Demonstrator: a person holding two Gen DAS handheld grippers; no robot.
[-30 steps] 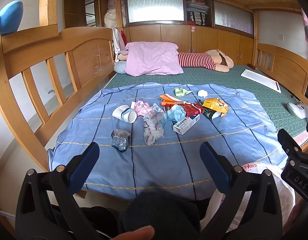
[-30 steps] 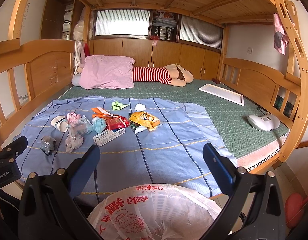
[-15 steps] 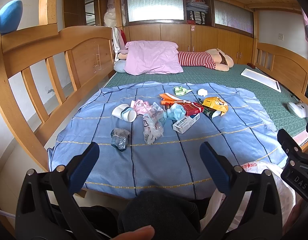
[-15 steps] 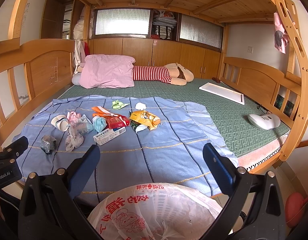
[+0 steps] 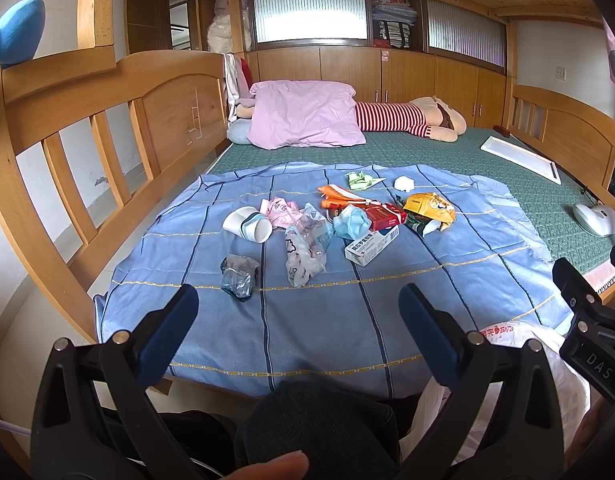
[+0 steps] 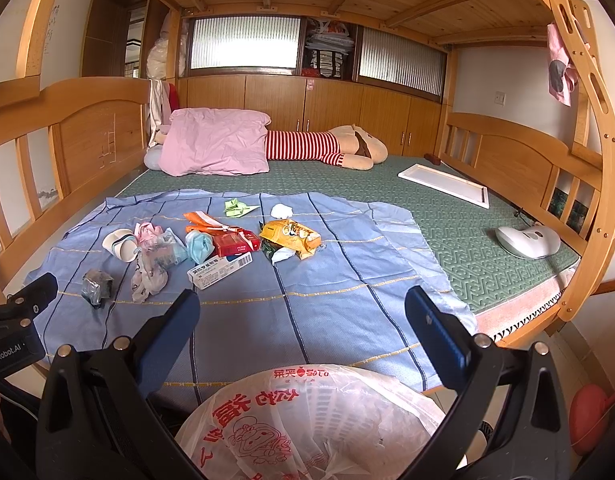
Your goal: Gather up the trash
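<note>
Trash lies on a blue sheet [image 5: 347,320] on the bed: a paper cup [image 5: 247,224], a crumpled dark wrapper [image 5: 237,272], a clear plastic bag [image 5: 305,248], a white medicine box [image 5: 371,245], a red box [image 5: 383,216], a yellow snack bag [image 5: 429,207]. The same pile shows in the right wrist view, with the medicine box [image 6: 220,270] in front. My left gripper [image 5: 297,320] is open and empty, short of the trash. My right gripper [image 6: 303,324] is open and empty above a white plastic trash bag [image 6: 307,416] with red print.
Wooden bed rails run along the left [image 5: 87,152] and the far right [image 6: 507,148]. A pink pillow [image 5: 305,118] and a striped plush toy [image 5: 407,118] lie at the back. A white device [image 6: 527,240] and a white board [image 6: 447,184] sit on the green mat.
</note>
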